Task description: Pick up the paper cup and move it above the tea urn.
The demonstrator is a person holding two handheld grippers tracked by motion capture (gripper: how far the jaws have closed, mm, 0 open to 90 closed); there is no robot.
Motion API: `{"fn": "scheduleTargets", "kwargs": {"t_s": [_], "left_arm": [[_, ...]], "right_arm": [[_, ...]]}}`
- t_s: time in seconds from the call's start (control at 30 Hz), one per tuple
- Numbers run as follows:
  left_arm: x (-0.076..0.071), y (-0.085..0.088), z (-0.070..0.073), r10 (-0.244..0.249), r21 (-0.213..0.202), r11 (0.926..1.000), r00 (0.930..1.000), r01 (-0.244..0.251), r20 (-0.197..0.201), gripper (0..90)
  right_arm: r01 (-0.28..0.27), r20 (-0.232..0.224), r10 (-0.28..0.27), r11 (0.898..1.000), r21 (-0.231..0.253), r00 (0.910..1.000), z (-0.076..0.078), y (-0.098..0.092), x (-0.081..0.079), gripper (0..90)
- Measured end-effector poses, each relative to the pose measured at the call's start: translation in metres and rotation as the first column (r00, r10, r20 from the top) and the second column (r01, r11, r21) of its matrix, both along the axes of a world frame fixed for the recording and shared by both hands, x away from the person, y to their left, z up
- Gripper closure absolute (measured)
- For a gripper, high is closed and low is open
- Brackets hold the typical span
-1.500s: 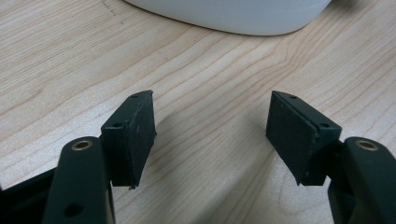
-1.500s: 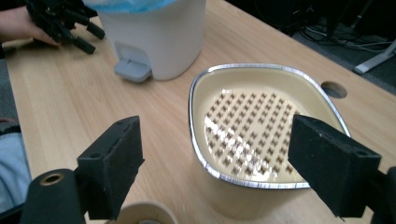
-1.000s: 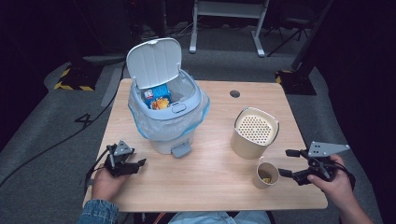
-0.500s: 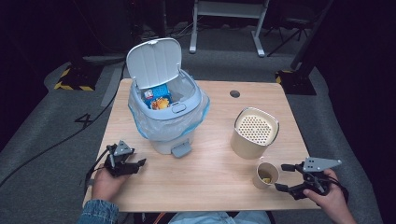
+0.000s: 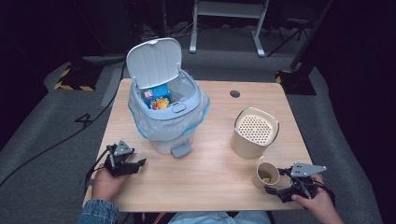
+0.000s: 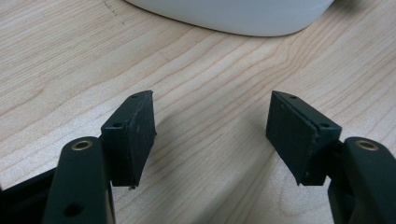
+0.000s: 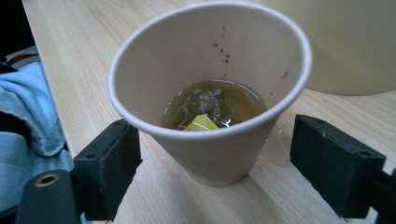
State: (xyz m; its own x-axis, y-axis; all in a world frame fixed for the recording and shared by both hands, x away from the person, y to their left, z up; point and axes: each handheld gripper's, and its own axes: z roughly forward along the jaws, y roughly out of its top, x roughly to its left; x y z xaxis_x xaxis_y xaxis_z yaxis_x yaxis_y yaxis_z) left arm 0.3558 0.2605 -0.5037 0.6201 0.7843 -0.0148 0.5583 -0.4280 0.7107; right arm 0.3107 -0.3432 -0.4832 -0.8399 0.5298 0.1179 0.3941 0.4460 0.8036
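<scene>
A paper cup [image 5: 267,174] stands upright on the wooden desk [image 5: 215,186], near the front edge at the right, just in front of a cream round canister with a perforated top [image 5: 254,132]. In the right gripper view the cup [image 7: 210,107] holds a shallow pool of brownish liquid with a soaked tea bag [image 7: 205,105] lying in it.

The right hand-held gripper [image 5: 275,181] lies low over the desk to the right of the cup, pointing left at it. Its jaws are apart, one on each side of the cup's lower wall; a gap shows on both sides, so the pads do not press on it.

At the near left, the left hand-held gripper [image 5: 139,163] rests by the desk's edge with its jaws spread and nothing between them. It points toward the pale pedal bin [image 5: 168,121], which stands at the far left of the desk with its lid [image 5: 154,62] up, a plastic liner over the rim, and colourful packets [image 5: 156,98] inside.
</scene>
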Motion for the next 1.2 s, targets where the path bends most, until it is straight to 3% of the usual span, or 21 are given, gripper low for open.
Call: {"fn": "scheduleTargets", "kwargs": {"t_s": [0.07,0.33,0.57,0.77,0.97,1.2], "left_arm": [[0.0,0.0,0.0,0.002,-0.003,1.0,1.0,-0.002,-0.002,33.2],[0.0,0.0,0.0,0.002,-0.003,1.0,1.0,-0.002,-0.002,33.2],[0.0,0.0,0.0,0.002,-0.003,1.0,1.0,-0.002,-0.002,33.2],[0.0,0.0,0.0,0.001,-0.002,1.0,1.0,-0.001,-0.002,33.2],[0.0,0.0,0.0,0.003,-0.003,1.0,1.0,-0.003,-0.002,33.2],[0.0,0.0,0.0,0.004,-0.005,1.0,1.0,-0.004,-0.002,33.2]], "right_arm": [[-0.009,0.023,0.009,1.0,-0.001,0.9997,-0.005,0.002,0.001,16.7],[0.003,0.02,-0.003,1.0,0.028,0.9998,-0.014,0.006,0.007,17.1],[-0.034,0.042,0.033,0.998,0.045,0.9986,-0.016,0.013,0.008,27.4],[-0.035,0.05,0.033,0.999,0.038,0.9982,-0.015,0.013,0.008,28.6],[-0.018,0.056,0.015,0.998,0.053,0.9983,-0.01,0.009,0.009,28.8],[-0.006,0.066,0.002,0.999,0.047,0.9978,0.008,0.003,0.012,29.0]]}}
